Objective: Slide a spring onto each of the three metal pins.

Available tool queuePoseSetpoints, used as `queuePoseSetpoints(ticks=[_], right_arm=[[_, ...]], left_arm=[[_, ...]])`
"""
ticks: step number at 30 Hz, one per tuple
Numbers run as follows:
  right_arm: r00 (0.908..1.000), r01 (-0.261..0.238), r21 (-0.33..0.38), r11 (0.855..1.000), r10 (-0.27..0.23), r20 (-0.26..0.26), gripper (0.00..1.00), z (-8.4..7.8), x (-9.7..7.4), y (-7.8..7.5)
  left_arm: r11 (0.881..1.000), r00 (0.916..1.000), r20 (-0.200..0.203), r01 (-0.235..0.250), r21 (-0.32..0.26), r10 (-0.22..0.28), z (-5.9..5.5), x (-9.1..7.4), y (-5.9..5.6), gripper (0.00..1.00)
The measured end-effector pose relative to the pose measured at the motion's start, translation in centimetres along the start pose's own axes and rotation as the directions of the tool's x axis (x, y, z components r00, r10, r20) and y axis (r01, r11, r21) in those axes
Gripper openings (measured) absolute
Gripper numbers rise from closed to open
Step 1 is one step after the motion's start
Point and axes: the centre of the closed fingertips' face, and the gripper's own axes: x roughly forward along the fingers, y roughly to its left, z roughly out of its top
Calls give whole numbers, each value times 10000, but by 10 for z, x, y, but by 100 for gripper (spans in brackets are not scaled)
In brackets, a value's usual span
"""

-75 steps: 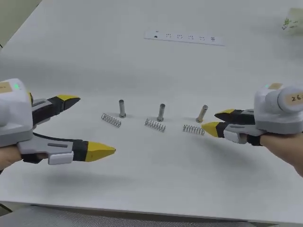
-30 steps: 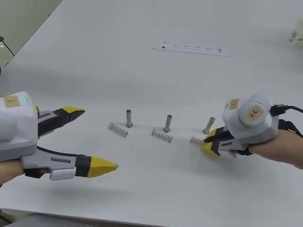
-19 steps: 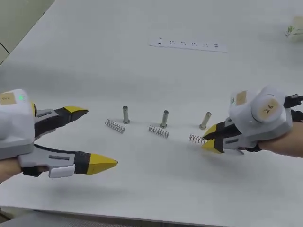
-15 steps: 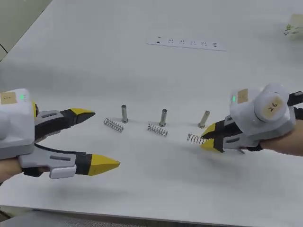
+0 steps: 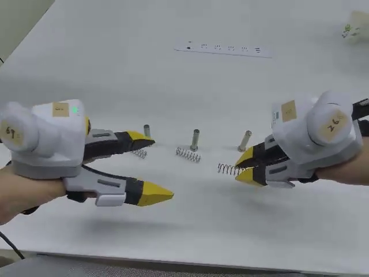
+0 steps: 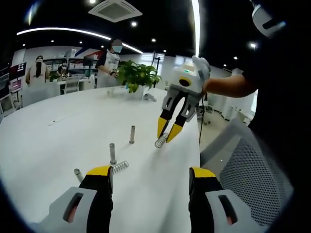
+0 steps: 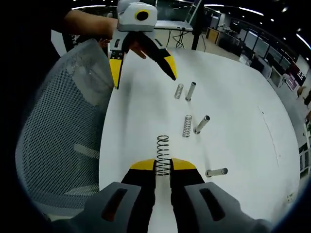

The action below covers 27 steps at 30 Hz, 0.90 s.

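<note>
The right gripper (image 7: 164, 166) has its jaws clamped on the near end of the held spring (image 7: 163, 148), which juts forward from the yellow tips, low over the white worktop (image 5: 190, 231); in the head view that spring sits just in front of the right pin (image 5: 245, 139); the middle pin (image 5: 195, 138) and the left pin (image 5: 147, 130) stand in the same row; the middle spring (image 5: 188, 154) lies on the worktop just before its pin; the left spring (image 5: 138, 152) is partly hidden behind the left gripper (image 5: 160, 167), whose jaws stand wide apart, holding nothing; a power strip (image 5: 222, 48) lies well beyond the pins.
</note>
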Motion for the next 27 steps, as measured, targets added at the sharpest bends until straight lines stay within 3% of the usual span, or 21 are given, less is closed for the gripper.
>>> queuePoseSetpoints(ticks=[6,12,27], right_arm=[[9999,-30,-191,9998,32,128,8,6,4,2],[9996,-144,-353,9993,153,228,8,13,5,6],[9980,-349,-339,9988,367,516,8,22,-1,10]], left_arm=[[9983,9984,-303,484,316,-474,-4,28,-11,48],[9938,9951,-314,959,570,-942,-1,49,-21,38],[9889,9899,447,1314,689,-1346,16,59,-23,15]])
